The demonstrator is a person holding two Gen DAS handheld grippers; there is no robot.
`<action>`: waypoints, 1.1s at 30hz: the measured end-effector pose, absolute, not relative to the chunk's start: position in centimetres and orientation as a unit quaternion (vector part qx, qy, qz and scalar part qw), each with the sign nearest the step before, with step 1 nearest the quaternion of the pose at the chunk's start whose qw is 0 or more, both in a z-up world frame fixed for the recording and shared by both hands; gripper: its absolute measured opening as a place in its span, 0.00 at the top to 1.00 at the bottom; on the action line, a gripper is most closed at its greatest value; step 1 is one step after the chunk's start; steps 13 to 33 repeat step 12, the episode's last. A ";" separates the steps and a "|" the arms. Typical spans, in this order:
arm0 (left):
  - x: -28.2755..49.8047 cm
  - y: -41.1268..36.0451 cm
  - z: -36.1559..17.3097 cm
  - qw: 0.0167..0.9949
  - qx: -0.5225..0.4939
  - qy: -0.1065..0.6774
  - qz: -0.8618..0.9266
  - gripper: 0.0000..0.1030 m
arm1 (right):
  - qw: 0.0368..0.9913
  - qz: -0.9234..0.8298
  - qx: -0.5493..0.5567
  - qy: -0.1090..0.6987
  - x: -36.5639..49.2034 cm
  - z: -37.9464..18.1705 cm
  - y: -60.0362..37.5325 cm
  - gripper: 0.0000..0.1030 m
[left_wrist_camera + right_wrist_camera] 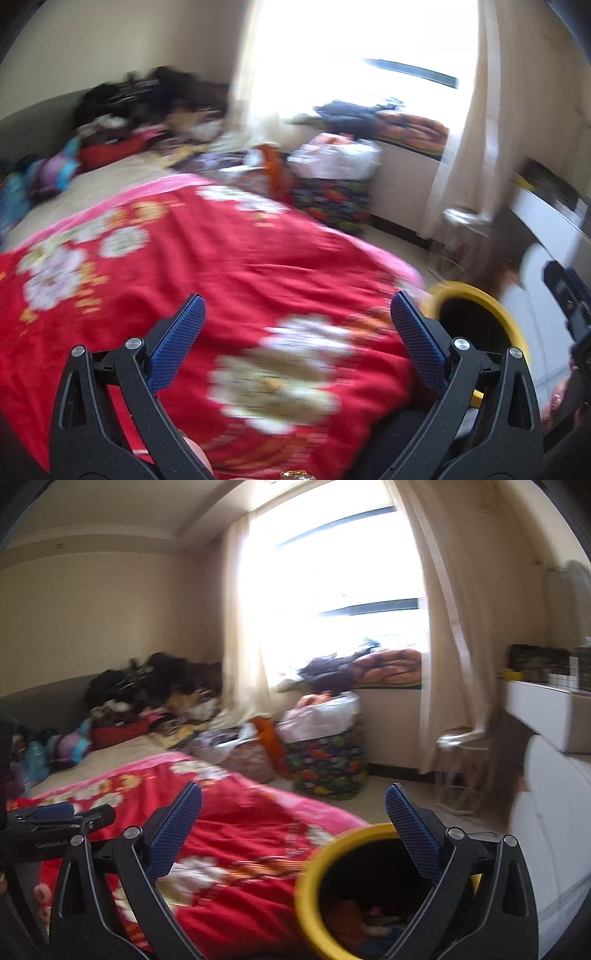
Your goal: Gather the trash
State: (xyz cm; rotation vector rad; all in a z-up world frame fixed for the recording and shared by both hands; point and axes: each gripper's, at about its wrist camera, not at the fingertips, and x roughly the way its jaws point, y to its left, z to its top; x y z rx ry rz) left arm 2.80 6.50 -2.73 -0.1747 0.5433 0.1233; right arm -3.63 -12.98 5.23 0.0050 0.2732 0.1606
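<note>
My left tongs (297,317) spread wide, nothing between pads — red floral blanket (229,266) on bed beneath. Yellow-rimmed bin (480,291) just right of them, beside bed edge. My right tongs (293,806) also gaping, empty — hanging over same bin (314,871), which has crumpled trash (354,919) inside. Far right: white cabinet (554,812). Both views motion-blurred.

Bed, red blanket (236,878): open surface, lower left. Clothes heap (147,698): blocks upper-left end. Yellow-rimmed bin (314,886): bottom centre, beside bed. Floral bag (328,764), white cabinet (554,794): flank bare floor strip (388,805).
</note>
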 end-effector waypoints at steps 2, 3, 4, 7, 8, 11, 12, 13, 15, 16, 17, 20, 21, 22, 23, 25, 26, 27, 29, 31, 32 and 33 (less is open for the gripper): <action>2.4 11.9 -3.2 0.946 -0.114 0.273 0.131 0.11 | 0.969 0.165 -0.010 0.182 -1.0 5.3 -8.0 0.06; 2.1 15.5 -3.8 0.934 -0.133 0.278 0.179 0.11 | 0.958 0.203 -0.014 0.203 0.0 5.2 -5.6 0.06; 1.7 18.8 -4.5 0.919 -0.144 0.287 0.228 0.11 | 0.939 0.252 -0.025 0.232 1.2 4.7 -1.6 0.06; -0.2 28.3 -7.3 0.864 -0.176 0.321 0.346 0.11 | 0.885 0.348 -0.063 0.303 3.0 2.4 7.6 0.06; -0.8 30.7 -8.3 0.848 -0.185 0.331 0.369 0.11 | 0.864 0.371 -0.086 0.328 3.2 1.3 11.1 0.06; -2.5 38.0 -11.7 0.788 -0.208 0.370 0.446 0.11 | 0.796 0.445 -0.143 0.386 2.6 -3.0 20.2 0.06; -3.0 39.6 -12.7 0.770 -0.213 0.380 0.465 0.11 | 0.776 0.456 -0.164 0.404 2.4 -4.9 23.1 0.06; -3.0 39.6 -12.7 0.770 -0.213 0.380 0.465 0.11 | 0.776 0.456 -0.164 0.404 2.4 -4.9 23.1 0.06; -3.0 39.6 -12.7 0.770 -0.213 0.380 0.465 0.11 | 0.776 0.456 -0.164 0.404 2.4 -4.9 23.1 0.06; -3.0 39.6 -12.7 0.770 -0.213 0.380 0.465 0.11 | 0.776 0.456 -0.164 0.404 2.4 -4.9 23.1 0.06; -3.0 39.6 -12.7 0.770 -0.213 0.380 0.465 0.11 | 0.776 0.456 -0.164 0.404 2.4 -4.9 23.1 0.06; -3.0 39.6 -12.7 0.770 -0.213 0.380 0.465 0.11 | 0.776 0.456 -0.164 0.404 2.4 -4.9 23.1 0.06; -3.0 39.6 -12.7 0.770 -0.213 0.380 0.465 0.11 | 0.776 0.456 -0.164 0.404 2.4 -4.9 23.1 0.06; -3.0 39.6 -12.7 0.770 -0.213 0.380 0.465 0.11 | 0.776 0.456 -0.164 0.404 2.4 -4.9 23.1 0.06; -3.0 39.6 -12.7 0.770 -0.213 0.380 0.465 0.11 | 0.776 0.456 -0.164 0.404 2.4 -4.9 23.1 0.06; -3.0 39.6 -12.7 0.770 -0.213 0.380 0.465 0.11 | 0.776 0.456 -0.164 0.404 2.4 -4.9 23.1 0.06; -3.0 39.6 -12.7 0.770 -0.213 0.380 0.465 0.11 | 0.776 0.456 -0.164 0.404 2.4 -4.9 23.1 0.06; -3.0 39.6 -12.7 0.770 -0.213 0.380 0.465 0.11 | 0.776 0.456 -0.164 0.404 2.4 -4.9 23.1 0.06; -3.0 39.6 -12.7 0.770 -0.213 0.380 0.465 0.11 | 0.776 0.456 -0.164 0.404 2.4 -4.9 23.1 0.06; -3.0 39.6 -12.7 0.770 -0.213 0.380 0.465 0.11 | 0.776 0.456 -0.164 0.404 2.4 -4.9 23.1 0.06; -3.0 39.6 -12.7 0.770 -0.213 0.380 0.465 0.11 | 0.776 0.456 -0.164 0.404 2.4 -4.9 23.1 0.06; -3.0 39.6 -12.7 0.770 -0.213 0.380 0.465 0.11 | 0.776 0.456 -0.164 0.404 2.4 -4.9 23.1 0.06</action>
